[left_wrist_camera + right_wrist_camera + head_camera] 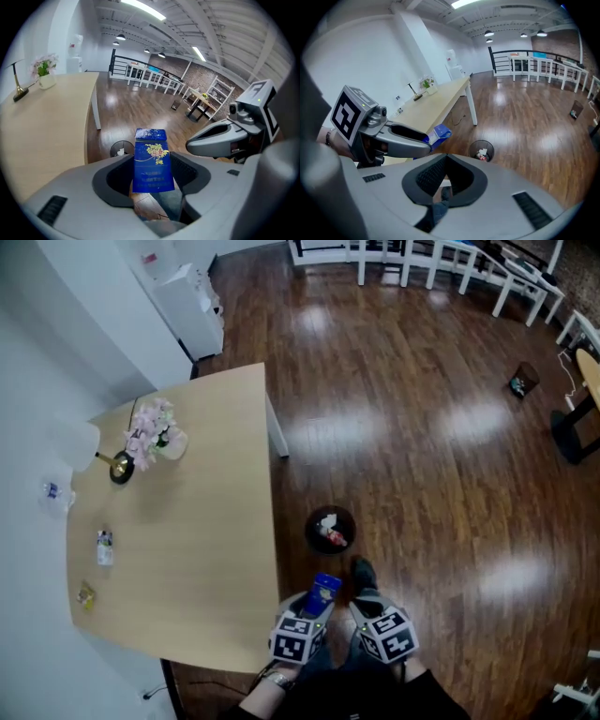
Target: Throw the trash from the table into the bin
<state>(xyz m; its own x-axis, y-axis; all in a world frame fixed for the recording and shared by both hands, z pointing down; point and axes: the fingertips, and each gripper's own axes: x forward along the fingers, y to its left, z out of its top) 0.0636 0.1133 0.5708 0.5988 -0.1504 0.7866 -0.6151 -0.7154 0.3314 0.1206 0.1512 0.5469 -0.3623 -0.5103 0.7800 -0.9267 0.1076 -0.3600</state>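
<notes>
Blue carton (pixel 151 159) clamped in the left gripper (pixel 151 180), low in the middle of the head view, just off the counter's (pixel 187 549) lower right corner.
Its jaws grasp the carton's lower half from both sides, and the top with its flower print stands clear above them. It looks like thin, glossy card: probably light and near empty, easy to crush and somewhat slippery, so a moderate squeeze low on the body, as here, should suit it. The bin (pixel 330 529) stands on the floor just above the carton in the head view, with trash already inside. The right gripper (pixel 446 161) has its jaws clenched on nothing. At the counter's left edge, a small bottle (pixel 104 547) and a wrapper (pixel 85 595) lie well apart from the bin.
</notes>
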